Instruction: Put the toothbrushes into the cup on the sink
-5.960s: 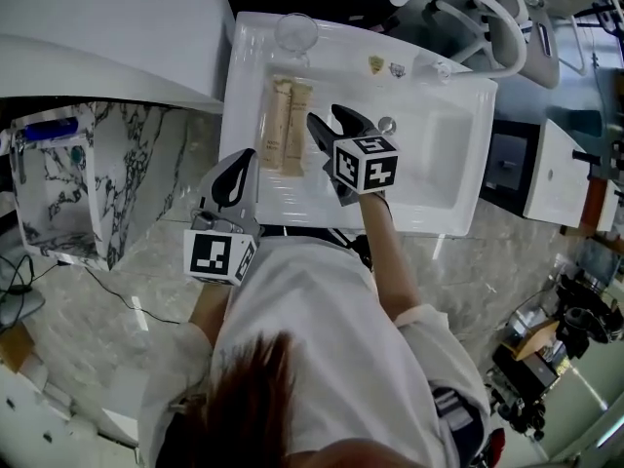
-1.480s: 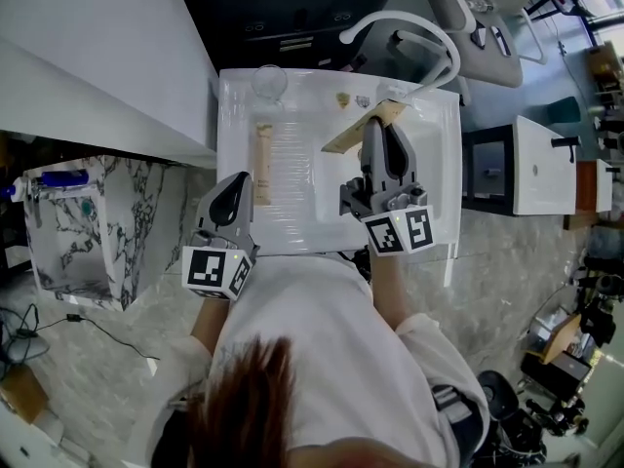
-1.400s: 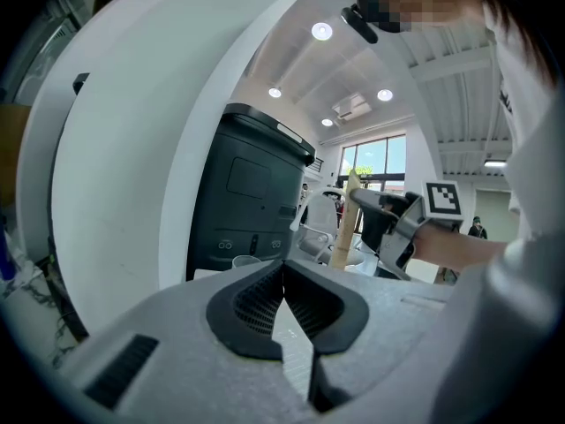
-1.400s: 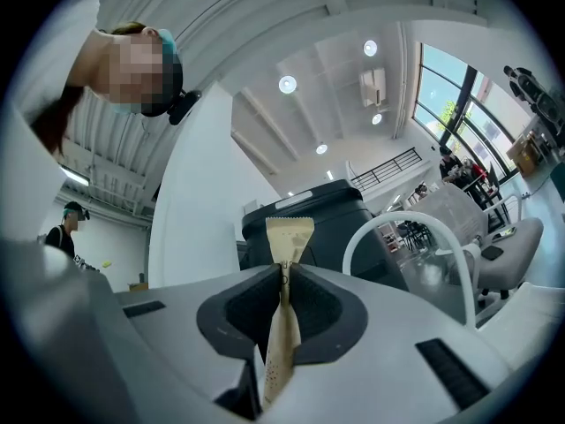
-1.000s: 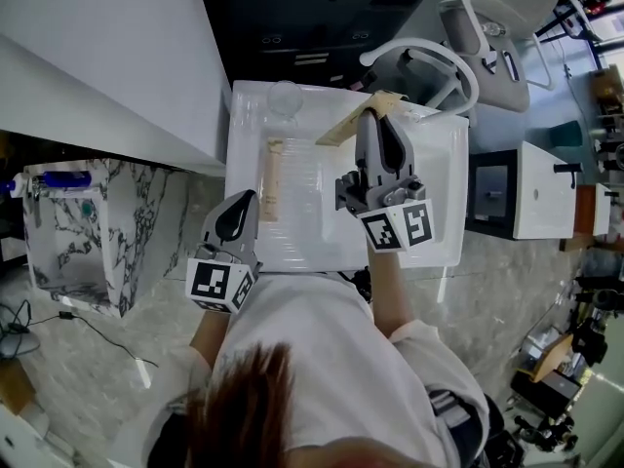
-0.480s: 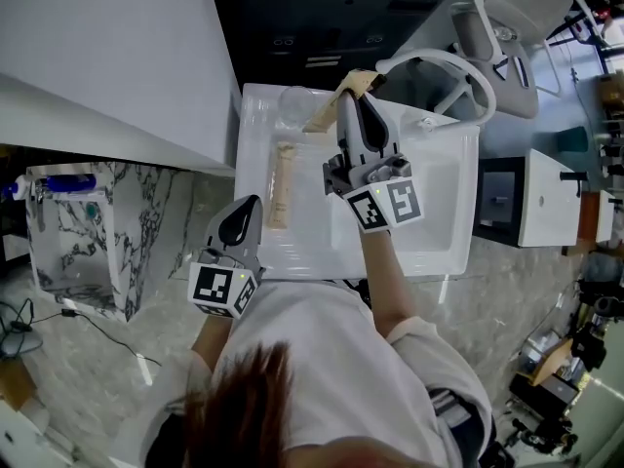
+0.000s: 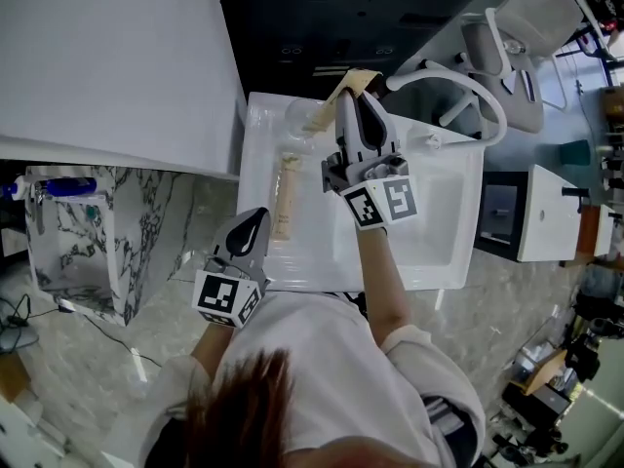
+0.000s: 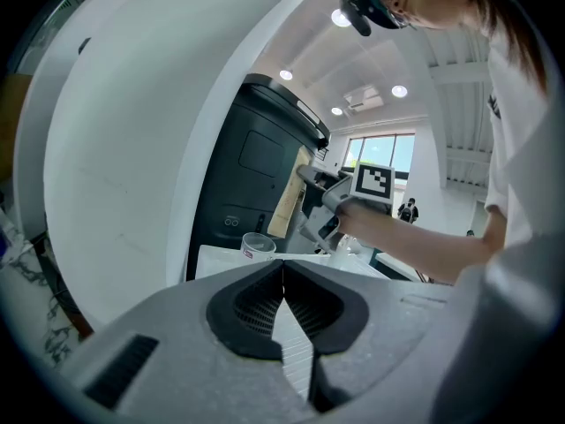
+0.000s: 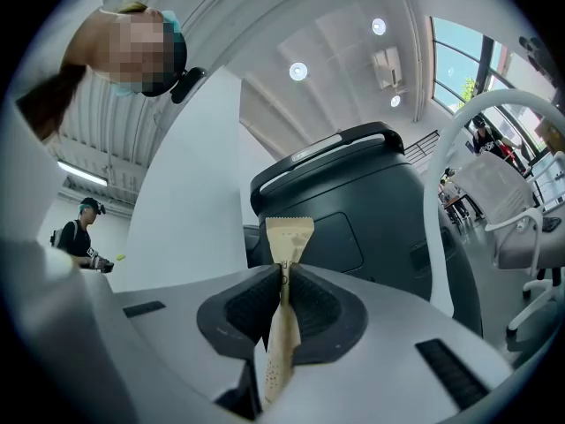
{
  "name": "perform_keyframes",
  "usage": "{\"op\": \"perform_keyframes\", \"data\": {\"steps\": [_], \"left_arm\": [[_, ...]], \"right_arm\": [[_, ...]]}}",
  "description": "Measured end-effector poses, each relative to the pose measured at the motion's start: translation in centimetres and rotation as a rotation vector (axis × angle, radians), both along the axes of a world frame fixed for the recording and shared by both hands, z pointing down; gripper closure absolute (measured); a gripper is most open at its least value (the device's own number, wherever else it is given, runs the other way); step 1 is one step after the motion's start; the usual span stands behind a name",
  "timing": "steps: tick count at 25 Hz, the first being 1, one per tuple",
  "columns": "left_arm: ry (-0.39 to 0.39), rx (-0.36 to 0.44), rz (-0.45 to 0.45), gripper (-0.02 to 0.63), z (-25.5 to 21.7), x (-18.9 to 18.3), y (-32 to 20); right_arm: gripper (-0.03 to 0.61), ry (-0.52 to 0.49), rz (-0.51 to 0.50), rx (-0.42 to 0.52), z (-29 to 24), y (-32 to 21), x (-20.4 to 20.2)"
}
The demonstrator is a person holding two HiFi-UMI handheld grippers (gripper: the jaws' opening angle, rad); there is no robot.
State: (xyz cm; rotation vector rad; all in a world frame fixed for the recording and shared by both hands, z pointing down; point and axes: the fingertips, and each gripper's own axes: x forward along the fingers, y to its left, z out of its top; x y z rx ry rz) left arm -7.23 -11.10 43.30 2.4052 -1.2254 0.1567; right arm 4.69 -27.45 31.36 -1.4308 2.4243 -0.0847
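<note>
In the head view my right gripper [image 7: 353, 100] is shut on a toothbrush in a tan paper wrapper [image 7: 355, 78], held slanted over the back left of the white sink [image 7: 302, 256]. The wrapper's lower end hangs at the clear cup [image 7: 300, 115]; I cannot tell whether it is inside. A second wrapped toothbrush [image 7: 285, 195] lies on the sink's left ledge. My left gripper [image 7: 250, 230] hovers at the sink's front left edge, shut with nothing held. The right gripper view shows the wrapper [image 9: 288, 237] pinched between the pads. The left gripper view shows the cup [image 8: 258, 247] ahead.
A curved white faucet [image 7: 458, 71] arches over the basin [image 7: 429, 203] at the right. A large white panel [image 7: 107, 57] stands at the left, above a marble-patterned cabinet [image 7: 68, 232]. A dark machine [image 9: 371, 210] stands behind the sink. A chair [image 7: 522, 27] stands at the far right.
My right gripper has carried the wrapped toothbrush left and toward the back of the sink, up to the cup. The left gripper has hardly moved.
</note>
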Motion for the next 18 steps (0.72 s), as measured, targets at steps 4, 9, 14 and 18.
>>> {"op": "perform_keyframes", "data": {"steps": [4,9,14,18], "left_arm": [[0.006,0.005,0.005,0.598,-0.1,0.1,-0.3],[0.006,-0.007,0.001,0.598,0.2,0.0,-0.2],[0.005,-0.016,-0.007,0.598,0.4,-0.2,-0.1],[0.003,-0.024,-0.016,0.598,0.7,-0.4,0.0]], "right_arm": [[0.54,0.014,-0.004,-0.009,1.1,-1.0,-0.4],[0.54,0.042,-0.015,-0.024,2.5,-1.6,-1.1],[0.54,0.064,-0.023,-0.033,3.7,-2.3,-1.6],[0.54,0.075,-0.037,-0.045,4.6,-2.6,-2.2]]}}
